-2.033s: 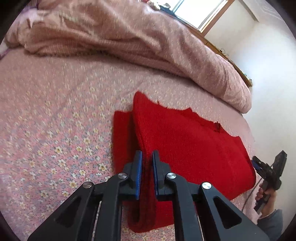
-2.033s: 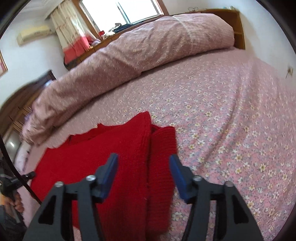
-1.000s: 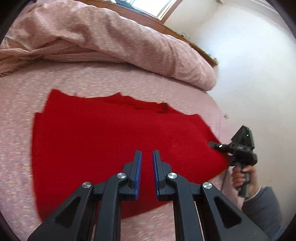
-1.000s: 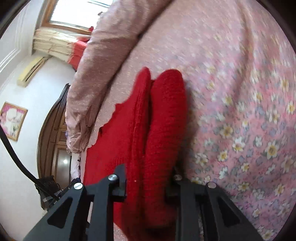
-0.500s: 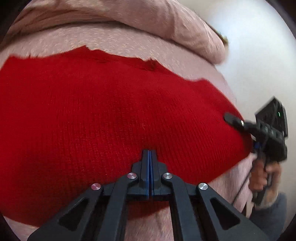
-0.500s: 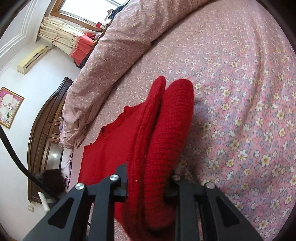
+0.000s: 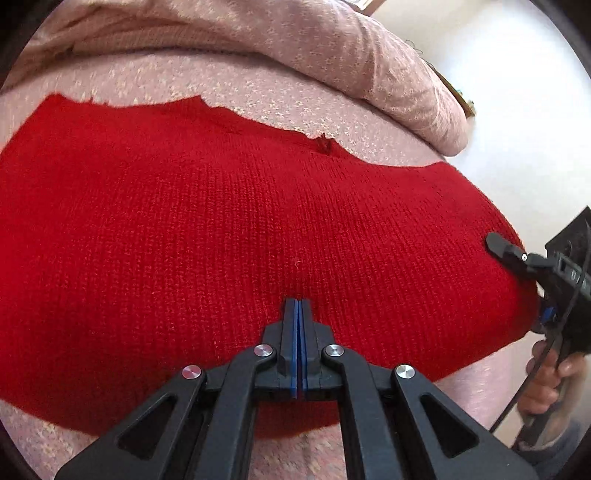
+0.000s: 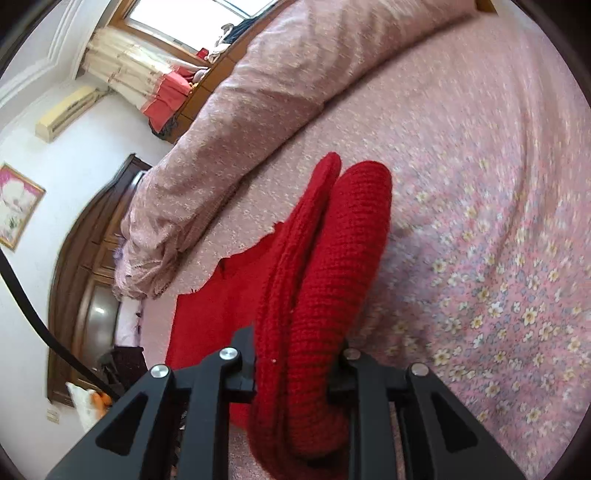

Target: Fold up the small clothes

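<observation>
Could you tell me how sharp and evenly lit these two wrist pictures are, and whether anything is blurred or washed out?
Left wrist view: sharp on the red knit garment, whose stitches show clearly; the wall at upper right is washed out to white, and fisheye bending bulges the garment. Right wrist view: the flowered bedsheet is smeared by motion blur, the window is blown out, and the room's edges curve strongly.

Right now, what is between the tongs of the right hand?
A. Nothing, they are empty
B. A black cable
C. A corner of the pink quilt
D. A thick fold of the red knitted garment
D. In the right wrist view, the right tongs are closed on a bunched, doubled edge of the red knitted garment, which rises above the flowered bed sheet.
</observation>
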The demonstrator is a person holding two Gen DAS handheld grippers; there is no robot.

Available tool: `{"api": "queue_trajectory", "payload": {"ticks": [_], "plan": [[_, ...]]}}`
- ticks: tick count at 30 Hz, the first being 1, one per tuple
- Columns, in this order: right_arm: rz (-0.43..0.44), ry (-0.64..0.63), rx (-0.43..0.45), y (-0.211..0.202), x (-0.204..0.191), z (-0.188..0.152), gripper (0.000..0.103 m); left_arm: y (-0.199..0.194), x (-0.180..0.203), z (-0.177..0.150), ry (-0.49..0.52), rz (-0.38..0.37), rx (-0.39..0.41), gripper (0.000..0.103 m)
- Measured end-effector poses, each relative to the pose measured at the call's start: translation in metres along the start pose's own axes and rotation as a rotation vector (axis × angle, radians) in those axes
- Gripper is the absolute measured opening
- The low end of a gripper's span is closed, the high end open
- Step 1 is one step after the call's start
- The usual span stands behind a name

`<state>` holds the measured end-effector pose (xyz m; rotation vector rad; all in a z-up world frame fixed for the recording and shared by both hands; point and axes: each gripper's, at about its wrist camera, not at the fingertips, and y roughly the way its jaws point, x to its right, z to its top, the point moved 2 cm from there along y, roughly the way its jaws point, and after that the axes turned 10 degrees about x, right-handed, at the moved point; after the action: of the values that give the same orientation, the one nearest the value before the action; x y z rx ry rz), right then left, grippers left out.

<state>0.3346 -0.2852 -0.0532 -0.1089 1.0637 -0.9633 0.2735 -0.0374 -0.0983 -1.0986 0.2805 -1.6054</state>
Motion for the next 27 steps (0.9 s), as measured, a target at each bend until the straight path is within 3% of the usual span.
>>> {"api": "queue_trajectory", "payload": {"ticks": [3, 6, 9, 10, 12, 15, 17, 20, 24, 27], "plan": [[-0.085, -0.066, -0.012, -0.001, -0.031, 0.001, 0.021, -0.015, -0.004, -0.010, -0.038, -0.025, -0.004, 0.000], [-0.147, -0.128, -0.038, 0.000, -0.065, 0.004, 0.021, -0.005, -0.008, -0.025, -0.055, -0.060, -0.002, 0.000], [-0.218, -0.213, -0.055, 0.004, -0.101, 0.003, 0.021, -0.021, -0.013, -0.025, -0.158, -0.104, -0.006, 0.000], [-0.239, -0.246, -0.055, 0.005, -0.112, 0.002, 0.021, -0.027, -0.010, -0.028, -0.152, -0.107, 0.009, 0.000], [-0.268, -0.285, -0.057, 0.008, -0.130, 0.002, 0.021, -0.020, -0.003, -0.043, -0.063, -0.007, 0.011, 0.000], [-0.282, -0.288, -0.085, 0.015, -0.145, -0.002, 0.021, -0.003, -0.008, -0.055, -0.098, -0.047, 0.012, 0.000], [-0.310, -0.318, -0.083, 0.018, -0.152, -0.008, 0.021, -0.009, -0.004, -0.053, -0.107, -0.051, -0.005, 0.000], [-0.320, -0.333, -0.081, 0.018, -0.162, -0.011, 0.021, -0.034, -0.013, -0.044, -0.155, -0.122, -0.064, 0.000], [-0.378, -0.362, -0.091, 0.022, -0.183, -0.010, 0.021, -0.098, -0.054, -0.007, -0.146, -0.113, 0.029, 0.000], [-0.433, -0.406, -0.098, 0.029, -0.203, -0.011, 0.021, -0.139, -0.095, 0.018, -0.126, -0.058, 0.118, 0.000]]}}
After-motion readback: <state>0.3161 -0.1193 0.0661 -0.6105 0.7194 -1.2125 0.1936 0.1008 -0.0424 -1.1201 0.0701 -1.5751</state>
